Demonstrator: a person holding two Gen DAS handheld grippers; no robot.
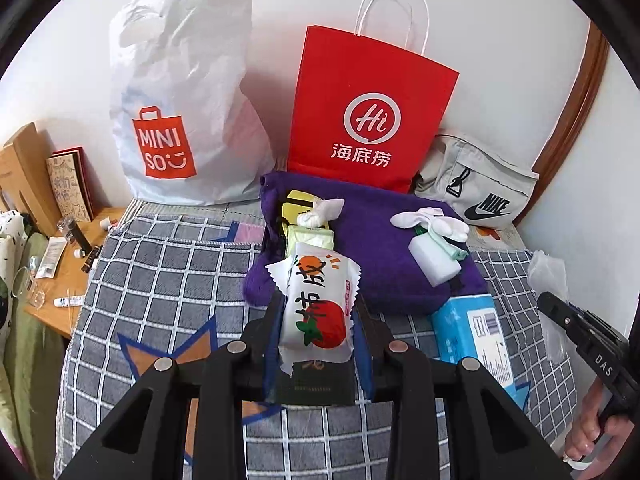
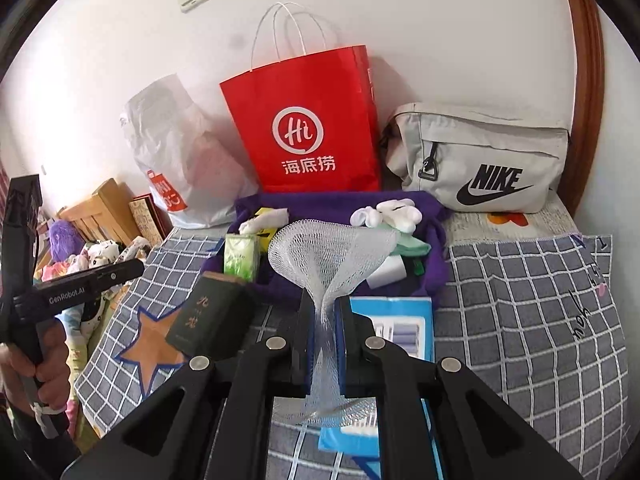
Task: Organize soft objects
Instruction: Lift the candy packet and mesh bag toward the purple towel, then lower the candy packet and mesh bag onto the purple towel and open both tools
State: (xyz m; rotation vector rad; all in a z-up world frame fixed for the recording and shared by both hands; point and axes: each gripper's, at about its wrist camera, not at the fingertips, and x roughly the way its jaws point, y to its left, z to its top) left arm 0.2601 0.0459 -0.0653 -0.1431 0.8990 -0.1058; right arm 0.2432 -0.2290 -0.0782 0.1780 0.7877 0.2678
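Left gripper (image 1: 318,320) we clamp on snack packet (image 1: 316,304); right gripper (image 2: 322,328) pinches mesh sleeve (image 2: 332,256); purple cloth (image 1: 372,240) lies ahead of both.

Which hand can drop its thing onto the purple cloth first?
Probably the left. The left gripper holds the snack packet right at the purple cloth's near edge. The right gripper, pinching the white foam net, looks farther back.
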